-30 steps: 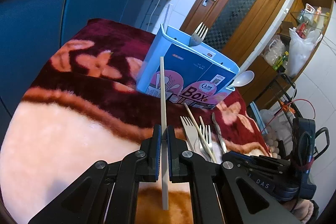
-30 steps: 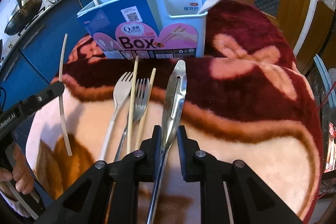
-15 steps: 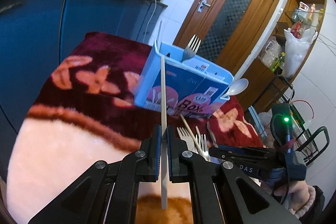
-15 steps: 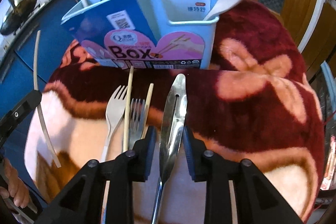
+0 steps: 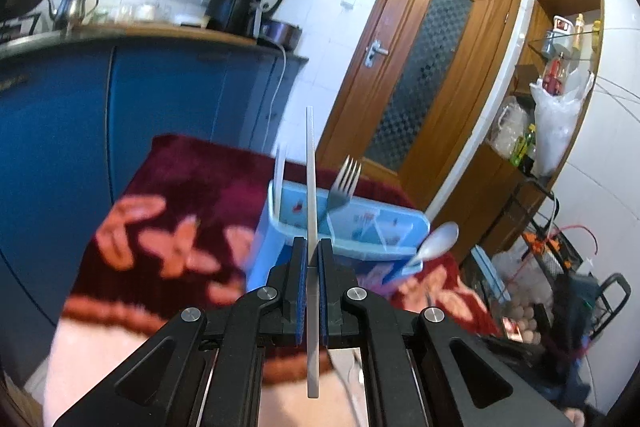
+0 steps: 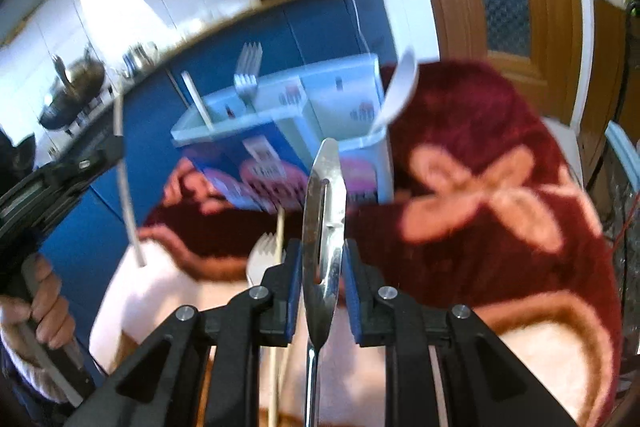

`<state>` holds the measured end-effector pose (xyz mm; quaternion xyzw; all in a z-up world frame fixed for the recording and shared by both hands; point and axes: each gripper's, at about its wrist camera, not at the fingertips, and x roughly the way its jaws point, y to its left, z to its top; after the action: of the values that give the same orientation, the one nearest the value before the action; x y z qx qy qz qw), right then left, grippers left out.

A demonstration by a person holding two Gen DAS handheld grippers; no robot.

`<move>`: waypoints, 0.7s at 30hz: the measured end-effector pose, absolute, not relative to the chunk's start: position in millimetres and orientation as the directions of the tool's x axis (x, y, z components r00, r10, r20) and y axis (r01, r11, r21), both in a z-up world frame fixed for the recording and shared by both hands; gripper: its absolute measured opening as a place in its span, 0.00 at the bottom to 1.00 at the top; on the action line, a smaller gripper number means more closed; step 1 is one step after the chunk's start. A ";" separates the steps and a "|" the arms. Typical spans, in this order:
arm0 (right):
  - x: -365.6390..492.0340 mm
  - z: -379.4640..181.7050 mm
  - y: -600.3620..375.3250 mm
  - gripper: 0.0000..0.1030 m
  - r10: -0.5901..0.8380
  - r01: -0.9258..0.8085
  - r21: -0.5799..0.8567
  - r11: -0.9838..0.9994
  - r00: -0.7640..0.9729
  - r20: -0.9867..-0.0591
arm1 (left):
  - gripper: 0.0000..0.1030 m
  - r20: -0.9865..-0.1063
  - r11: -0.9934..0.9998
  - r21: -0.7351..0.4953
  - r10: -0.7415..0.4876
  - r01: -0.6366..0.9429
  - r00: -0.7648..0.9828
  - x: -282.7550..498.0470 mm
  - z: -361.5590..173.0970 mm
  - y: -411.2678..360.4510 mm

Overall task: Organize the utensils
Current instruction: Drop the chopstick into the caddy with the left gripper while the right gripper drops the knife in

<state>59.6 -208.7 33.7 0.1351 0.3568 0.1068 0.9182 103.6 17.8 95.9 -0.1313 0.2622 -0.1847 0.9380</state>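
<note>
Since a second ago we have lifted both pieces off the blanket (image 6: 520, 227). Our left gripper (image 5: 313, 255) is clenched on a chopstick (image 5: 311, 187) and our right gripper (image 6: 322, 259), jaws just shifting, grasps the tongs (image 6: 325, 219). Both long axes point to 12 o'clock, tips toward the box (image 5: 360, 227) beyond, ready for dropping in.

blurred: box (image 6: 280, 131) print unreadable in right wrist view | cut off: knife (image 6: 324, 227) handle by bottom edge | hidden: lower chopstick (image 6: 276, 367) behind right tongs (image 6: 322, 283)
</note>
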 end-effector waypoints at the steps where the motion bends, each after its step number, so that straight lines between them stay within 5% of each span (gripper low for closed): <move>1: 57.1 36.6 -208.1 0.21 0.291 -0.102 0.326 0.940 0.740 -0.606 | 0.05 -0.426 0.899 -0.337 -0.411 0.281 0.806 107.5 102.1 16.0; 14: 49.0 54.1 -218.3 0.21 0.244 -0.101 0.319 0.942 0.860 -0.448 | 0.05 -0.256 0.938 -0.287 -0.270 0.194 0.928 160.0 131.5 0.2; 21: 65.3 68.5 -228.8 0.21 0.218 -0.096 0.308 0.946 0.895 -0.390 | 0.05 -0.247 0.953 -0.252 -0.231 0.168 0.941 174.0 105.5 -9.6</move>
<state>65.3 -228.8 68.5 0.1419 0.2143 0.0815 0.9630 174.0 -9.6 105.5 -0.1146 0.1382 -0.1019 0.9785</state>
